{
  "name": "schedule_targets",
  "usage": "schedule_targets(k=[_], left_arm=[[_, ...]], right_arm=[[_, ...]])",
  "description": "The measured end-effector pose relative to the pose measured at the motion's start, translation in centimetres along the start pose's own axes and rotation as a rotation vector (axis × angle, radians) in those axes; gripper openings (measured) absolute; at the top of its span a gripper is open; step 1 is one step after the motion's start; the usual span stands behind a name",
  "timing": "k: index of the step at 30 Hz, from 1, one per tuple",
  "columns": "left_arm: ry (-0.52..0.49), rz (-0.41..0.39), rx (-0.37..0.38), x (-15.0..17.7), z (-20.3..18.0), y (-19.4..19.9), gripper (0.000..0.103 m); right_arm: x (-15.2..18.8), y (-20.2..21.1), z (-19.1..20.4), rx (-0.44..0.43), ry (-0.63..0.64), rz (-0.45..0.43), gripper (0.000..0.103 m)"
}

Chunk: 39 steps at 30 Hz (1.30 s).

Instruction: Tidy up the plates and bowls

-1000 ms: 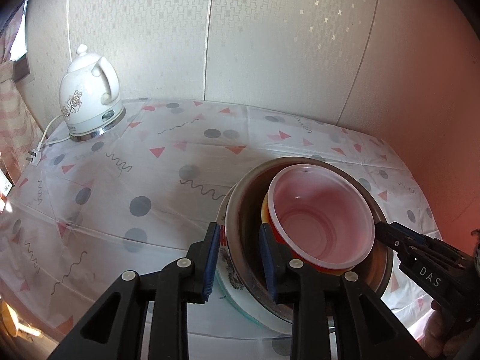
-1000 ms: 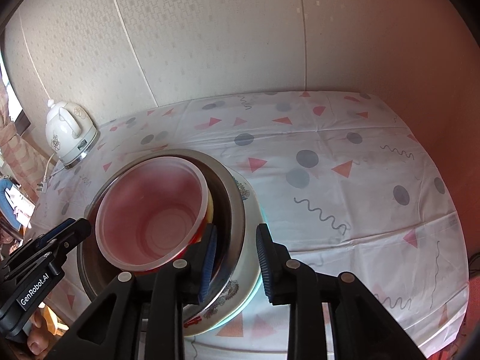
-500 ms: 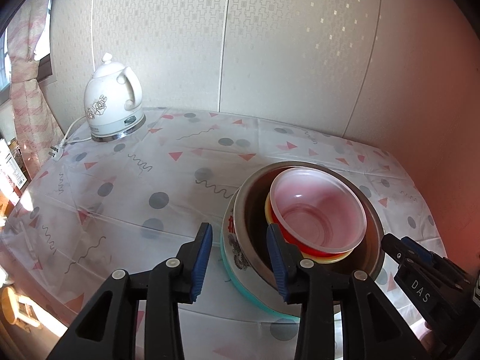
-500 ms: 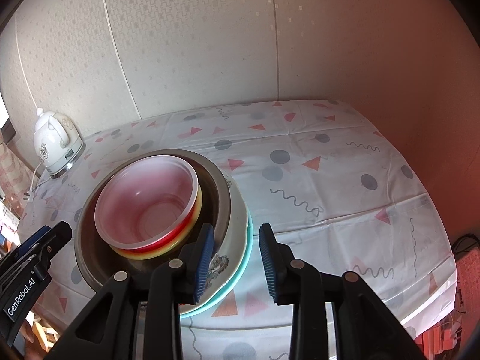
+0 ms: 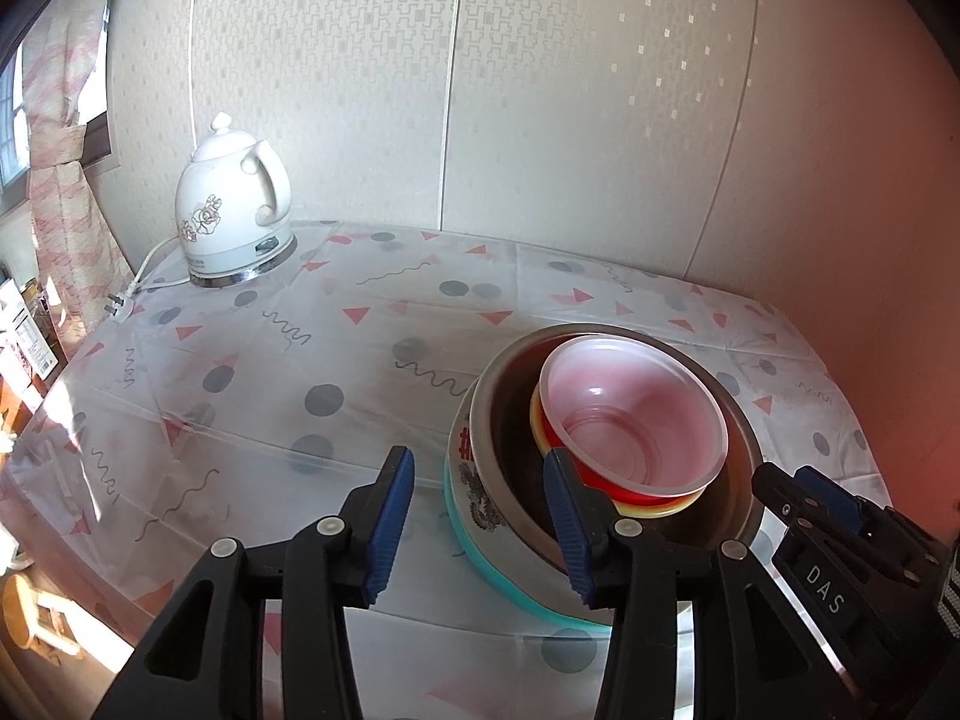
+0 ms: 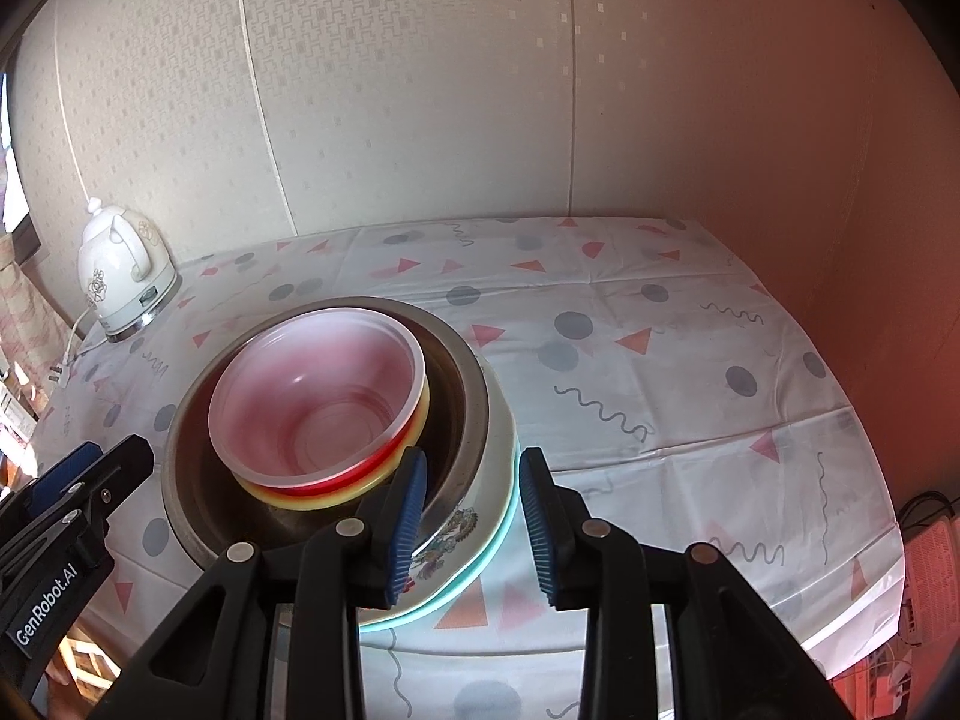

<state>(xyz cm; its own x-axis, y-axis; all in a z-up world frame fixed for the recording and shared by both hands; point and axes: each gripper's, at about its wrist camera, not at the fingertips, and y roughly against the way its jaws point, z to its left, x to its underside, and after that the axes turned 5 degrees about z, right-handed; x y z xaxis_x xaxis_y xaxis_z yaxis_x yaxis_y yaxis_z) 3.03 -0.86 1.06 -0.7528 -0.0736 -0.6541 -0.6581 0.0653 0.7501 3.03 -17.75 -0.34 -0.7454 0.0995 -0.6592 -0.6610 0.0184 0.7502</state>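
Note:
A nested stack stands on the table. From the bottom up it is a teal plate [image 5: 510, 588] [image 6: 480, 570], a white floral bowl [image 5: 474, 492] [image 6: 456, 528], a steel bowl [image 5: 498, 420] [image 6: 180, 480], yellow and red bowls, and a translucent pink bowl [image 5: 630, 420] [image 6: 312, 396] on top. My left gripper [image 5: 480, 516] hovers at the stack's left rim. Its jaws are opening, and the rim shows between them untouched. My right gripper [image 6: 471, 516] is open at the opposite rim, its pads clear of the bowl edges. Each gripper's tip also shows in the other view.
A white floral kettle [image 5: 231, 222] [image 6: 120, 276] stands at the back left corner, its cord and plug [image 5: 120, 306] trailing off the table's left edge. The patterned tablecloth [image 6: 660, 360] meets walls at the back and right. A wooden stool [image 5: 30, 612] sits below left.
Both grippers have let go of the stack's rim, widened and drawn back from it. The stack rests on the table.

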Motion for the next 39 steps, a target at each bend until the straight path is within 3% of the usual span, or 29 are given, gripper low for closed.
schedule_targets(k=[39], left_arm=[[-0.108,-0.001,-0.035,0.1,-2.3,-0.3,0.058]], right_arm=[[-0.2,-0.6,-1.3,-0.006,-0.051,-0.003,0.033]])
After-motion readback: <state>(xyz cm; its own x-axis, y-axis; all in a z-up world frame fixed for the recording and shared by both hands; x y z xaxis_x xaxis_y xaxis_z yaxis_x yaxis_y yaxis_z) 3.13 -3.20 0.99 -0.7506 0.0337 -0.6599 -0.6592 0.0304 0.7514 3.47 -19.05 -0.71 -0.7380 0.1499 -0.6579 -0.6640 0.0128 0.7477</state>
